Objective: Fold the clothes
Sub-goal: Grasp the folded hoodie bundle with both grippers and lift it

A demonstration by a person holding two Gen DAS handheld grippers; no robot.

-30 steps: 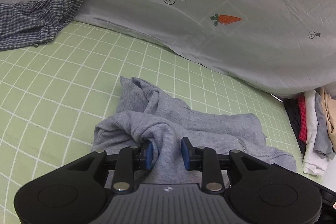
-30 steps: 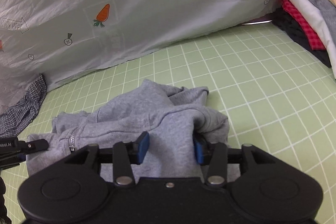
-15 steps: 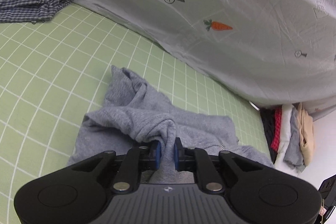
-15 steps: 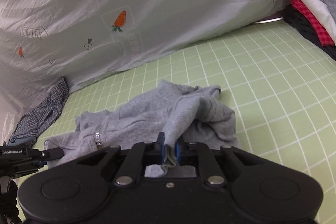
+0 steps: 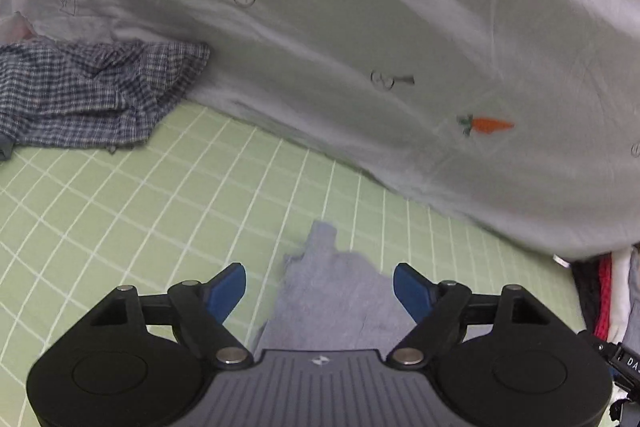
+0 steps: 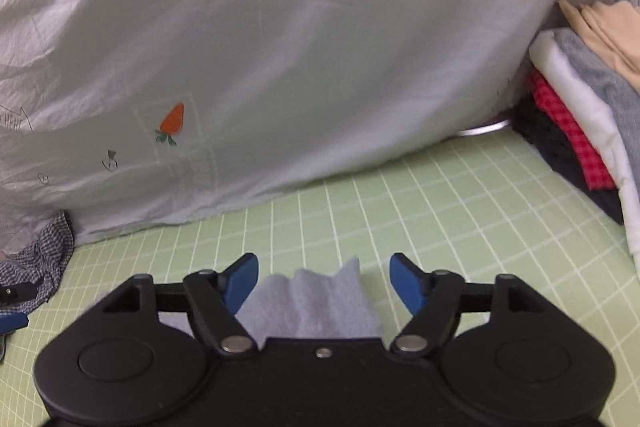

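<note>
A grey sweatshirt [image 5: 328, 311] lies on the green grid mat [image 5: 140, 207], mostly hidden under my grippers. In the left wrist view my left gripper [image 5: 320, 279] hovers over it, jaws opening wide, blue pads clear of the cloth. The right wrist view shows a peaked fold of the same sweatshirt [image 6: 316, 307] below my right gripper [image 6: 324, 269]. Its jaws are opening too, and neither pad touches the fabric. Nothing is held by either gripper.
A crumpled checked shirt [image 5: 92, 95] lies at the far left of the mat, against a grey sheet [image 5: 360, 27] printed with carrots. A stack of folded clothes [image 6: 580, 107] stands at the right edge. Bare mat [image 6: 460, 207] stretches ahead of the sweatshirt.
Both grippers closed on folds of the sweatshirt half a second ago and have now let go, jaws spread wide. Both have pulled up and back, so less of the sweatshirt shows.
</note>
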